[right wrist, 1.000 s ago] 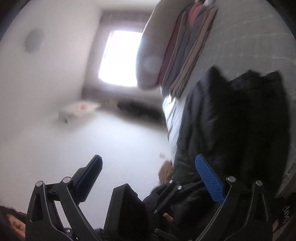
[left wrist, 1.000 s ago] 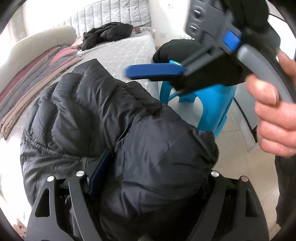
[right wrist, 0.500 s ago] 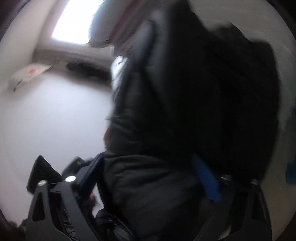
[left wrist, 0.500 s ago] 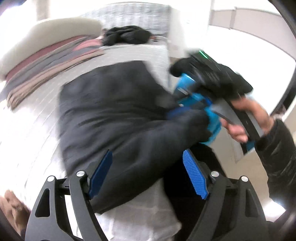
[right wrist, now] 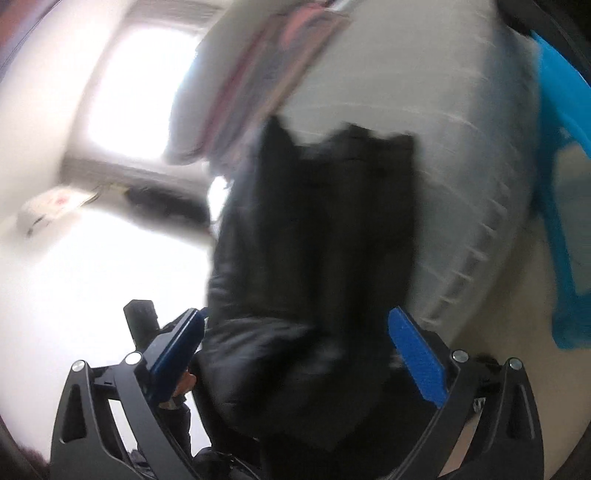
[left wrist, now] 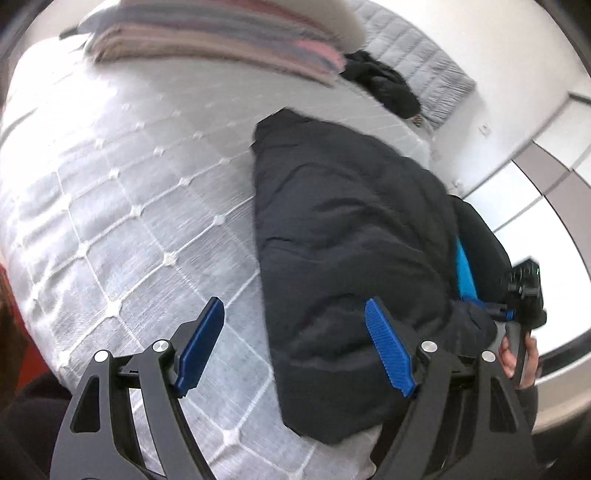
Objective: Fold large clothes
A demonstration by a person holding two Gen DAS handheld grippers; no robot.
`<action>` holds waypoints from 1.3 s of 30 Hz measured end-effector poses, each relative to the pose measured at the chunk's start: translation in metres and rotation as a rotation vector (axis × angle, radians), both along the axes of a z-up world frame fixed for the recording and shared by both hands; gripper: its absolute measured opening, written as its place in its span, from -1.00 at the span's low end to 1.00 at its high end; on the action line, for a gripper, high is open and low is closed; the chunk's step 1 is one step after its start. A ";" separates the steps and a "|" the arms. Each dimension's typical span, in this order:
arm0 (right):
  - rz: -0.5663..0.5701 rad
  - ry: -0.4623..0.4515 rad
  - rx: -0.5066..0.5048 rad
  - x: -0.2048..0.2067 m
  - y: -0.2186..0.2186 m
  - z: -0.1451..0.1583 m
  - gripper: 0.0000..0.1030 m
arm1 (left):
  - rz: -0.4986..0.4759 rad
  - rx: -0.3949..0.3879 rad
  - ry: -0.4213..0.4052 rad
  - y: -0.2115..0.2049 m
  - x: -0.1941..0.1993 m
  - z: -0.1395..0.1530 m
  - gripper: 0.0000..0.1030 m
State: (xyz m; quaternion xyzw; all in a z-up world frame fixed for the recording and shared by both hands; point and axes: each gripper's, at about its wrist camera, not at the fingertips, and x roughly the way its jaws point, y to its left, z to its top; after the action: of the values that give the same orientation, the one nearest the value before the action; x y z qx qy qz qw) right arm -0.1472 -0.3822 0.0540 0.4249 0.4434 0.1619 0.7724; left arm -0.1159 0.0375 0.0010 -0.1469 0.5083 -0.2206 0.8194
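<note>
Fingers of the left gripper (left wrist: 295, 347) stand wide apart and hold nothing, above the quilted bed (left wrist: 122, 206). The right gripper (right wrist: 301, 354) is also wide open, with the black padded jacket (left wrist: 351, 258) between its blue pads. The jacket lies folded along the bed's edge. Farther off lie folded blankets (left wrist: 221, 33).

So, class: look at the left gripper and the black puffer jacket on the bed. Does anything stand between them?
Nothing visible does. The left gripper is open above the quilted bed, and the black puffer jacket lies right at its right finger with only bare bedcover beside it. The striped blankets sit far behind.
</note>
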 end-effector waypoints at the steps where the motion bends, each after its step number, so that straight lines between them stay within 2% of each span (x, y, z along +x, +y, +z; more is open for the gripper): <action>1: 0.004 0.036 0.004 0.003 -0.001 -0.010 0.87 | 0.009 -0.009 0.022 0.001 0.006 -0.007 0.45; 6: 0.055 0.114 0.095 0.011 0.000 -0.053 0.87 | 0.020 -0.099 0.127 0.002 0.027 -0.044 0.45; 12: 0.099 0.124 0.269 0.030 0.011 -0.096 0.87 | 0.012 -0.197 0.171 -0.004 0.043 -0.057 0.45; 16: 0.114 0.095 0.373 0.028 0.004 -0.097 0.87 | 0.011 -0.238 0.194 -0.006 0.055 -0.061 0.45; 18: 0.118 0.092 0.396 0.028 0.003 -0.101 0.87 | 0.008 -0.271 0.225 -0.009 0.062 -0.069 0.45; 21: 0.130 0.128 0.341 0.030 -0.002 -0.110 0.87 | 0.005 -0.294 0.243 -0.012 0.063 -0.075 0.48; 23: 0.144 0.153 0.340 0.034 0.004 -0.119 0.87 | 0.000 -0.310 0.252 -0.016 0.069 -0.078 0.49; 27: 0.159 0.103 0.418 0.036 0.002 -0.124 0.87 | -0.018 -0.368 0.294 -0.028 0.077 -0.087 0.50; 29: 0.159 0.084 0.432 0.038 0.001 -0.124 0.87 | -0.033 -0.361 0.286 -0.038 0.078 -0.085 0.50; 32: 0.167 0.026 0.361 0.038 0.005 -0.117 0.86 | -0.046 -0.292 0.243 -0.054 0.079 -0.077 0.50; 34: 0.153 -0.006 0.296 0.038 0.009 -0.111 0.73 | -0.051 -0.237 0.202 -0.060 0.072 -0.066 0.37; 35: 0.151 -0.016 0.260 0.037 0.013 -0.105 0.31 | -0.055 -0.211 0.179 -0.063 0.072 -0.061 0.22; 36: 0.147 -0.024 0.221 0.037 0.017 -0.100 0.00 | -0.064 -0.165 0.130 -0.070 0.069 -0.053 0.10; 39: 0.132 -0.060 0.173 0.035 0.020 -0.087 -0.27 | -0.068 -0.120 0.059 -0.073 0.065 -0.033 -0.12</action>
State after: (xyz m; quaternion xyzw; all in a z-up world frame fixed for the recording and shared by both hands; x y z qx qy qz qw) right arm -0.1120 -0.3618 -0.0326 0.4546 0.4312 0.2627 0.7337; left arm -0.0509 -0.0358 -0.0318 -0.1848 0.5228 -0.2740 0.7858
